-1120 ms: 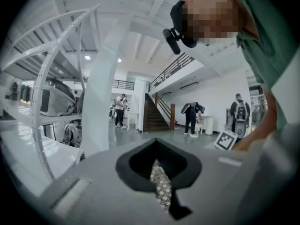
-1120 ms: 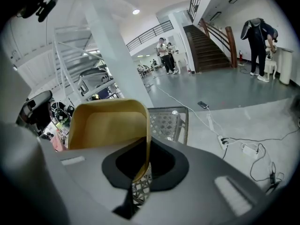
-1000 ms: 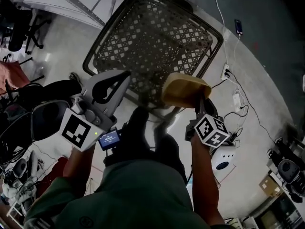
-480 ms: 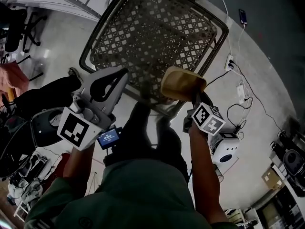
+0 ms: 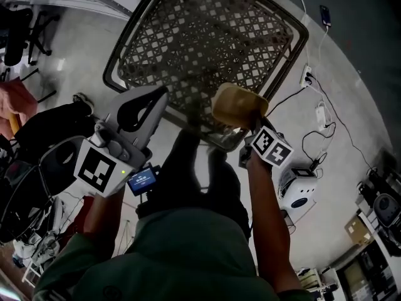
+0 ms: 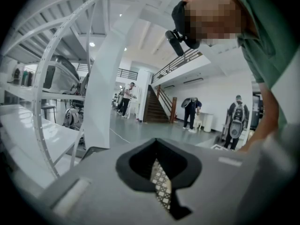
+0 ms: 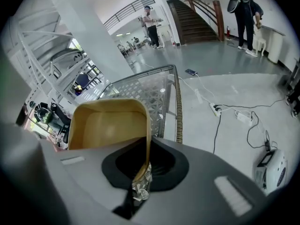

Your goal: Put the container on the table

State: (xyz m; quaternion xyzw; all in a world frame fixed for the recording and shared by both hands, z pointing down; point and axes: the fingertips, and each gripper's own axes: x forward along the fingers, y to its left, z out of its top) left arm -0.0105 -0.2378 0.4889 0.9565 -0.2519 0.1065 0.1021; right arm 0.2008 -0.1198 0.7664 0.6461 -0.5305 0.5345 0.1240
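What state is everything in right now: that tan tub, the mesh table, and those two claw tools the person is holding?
container: empty, held in the air by one side wall, not yet on the table.
right gripper: shut on the container's wall.
left gripper: shut, holding nothing.
table: standing upright, with its lattice top facing up.
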